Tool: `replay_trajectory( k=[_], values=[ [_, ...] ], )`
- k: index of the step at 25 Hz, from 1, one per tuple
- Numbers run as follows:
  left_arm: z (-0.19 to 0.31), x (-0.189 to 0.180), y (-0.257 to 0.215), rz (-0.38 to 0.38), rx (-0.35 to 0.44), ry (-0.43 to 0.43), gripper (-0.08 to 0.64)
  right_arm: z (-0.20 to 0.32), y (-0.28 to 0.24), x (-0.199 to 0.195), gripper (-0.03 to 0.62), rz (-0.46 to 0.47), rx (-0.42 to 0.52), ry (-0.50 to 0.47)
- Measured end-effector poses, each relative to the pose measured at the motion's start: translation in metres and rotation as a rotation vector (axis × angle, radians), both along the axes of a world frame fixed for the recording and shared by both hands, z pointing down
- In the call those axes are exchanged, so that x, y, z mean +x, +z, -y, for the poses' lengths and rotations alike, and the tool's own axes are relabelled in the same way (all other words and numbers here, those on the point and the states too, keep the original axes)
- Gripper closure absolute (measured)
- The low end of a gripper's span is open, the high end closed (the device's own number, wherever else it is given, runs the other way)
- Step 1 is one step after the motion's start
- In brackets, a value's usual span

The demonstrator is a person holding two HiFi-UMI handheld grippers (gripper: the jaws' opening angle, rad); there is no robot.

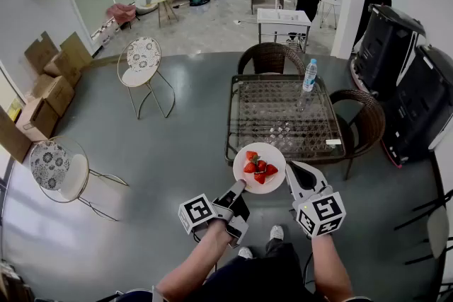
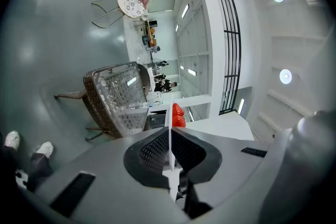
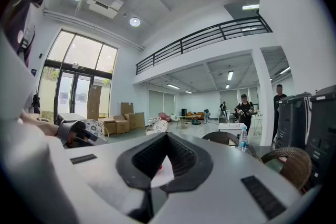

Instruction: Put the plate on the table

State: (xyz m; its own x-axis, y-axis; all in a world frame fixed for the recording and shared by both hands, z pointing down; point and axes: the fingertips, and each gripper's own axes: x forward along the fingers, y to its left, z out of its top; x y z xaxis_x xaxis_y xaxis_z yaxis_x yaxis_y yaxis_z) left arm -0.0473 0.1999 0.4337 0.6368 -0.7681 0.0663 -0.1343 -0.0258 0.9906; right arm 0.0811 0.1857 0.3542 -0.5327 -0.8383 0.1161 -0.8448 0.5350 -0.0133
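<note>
A white plate [image 1: 271, 152] with several strawberries [image 1: 259, 167] is held in the air over the near edge of the glass-topped wicker table [image 1: 276, 106]. My left gripper [image 1: 241, 185] is shut on the plate's near-left rim. My right gripper [image 1: 289, 170] is shut on its right rim. In the left gripper view the plate [image 2: 169, 150] shows edge-on between the jaws of the left gripper [image 2: 170, 131], with strawberries [image 2: 178, 115] beyond the tips. In the right gripper view the white plate [image 3: 163, 171] sits between the jaws of the right gripper [image 3: 167, 137].
A water bottle [image 1: 309, 76] stands at the table's far right. Wicker chairs stand behind [image 1: 270, 56] and to the right [image 1: 362, 122] of the table. Black equipment [image 1: 417, 102] is at the right, white metal chairs [image 1: 144, 60] and cardboard boxes [image 1: 49, 74] at the left. People stand at the back.
</note>
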Motion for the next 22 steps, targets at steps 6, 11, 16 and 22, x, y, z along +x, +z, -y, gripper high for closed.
replay_trajectory(
  k=[6, 11, 16, 22],
  values=[
    [0.0, 0.001, 0.001, 0.001, 0.002, 0.0, 0.545, 0.0, 0.0, 0.001, 0.586, 0.012, 0.006, 0.003],
    [0.002, 0.001, 0.003, 0.003, -0.001, -0.001, 0.545, 0.003, 0.002, 0.003, 0.586, 0.014, 0.006, 0.008],
    [0.01, 0.004, 0.004, 0.007, -0.005, -0.011, 0.545, 0.011, 0.004, 0.007, 0.586, 0.014, 0.002, -0.002],
    [0.025, 0.011, 0.008, 0.011, -0.014, -0.031, 0.545, 0.026, 0.01, 0.014, 0.586, 0.012, -0.012, -0.033]
  ],
)
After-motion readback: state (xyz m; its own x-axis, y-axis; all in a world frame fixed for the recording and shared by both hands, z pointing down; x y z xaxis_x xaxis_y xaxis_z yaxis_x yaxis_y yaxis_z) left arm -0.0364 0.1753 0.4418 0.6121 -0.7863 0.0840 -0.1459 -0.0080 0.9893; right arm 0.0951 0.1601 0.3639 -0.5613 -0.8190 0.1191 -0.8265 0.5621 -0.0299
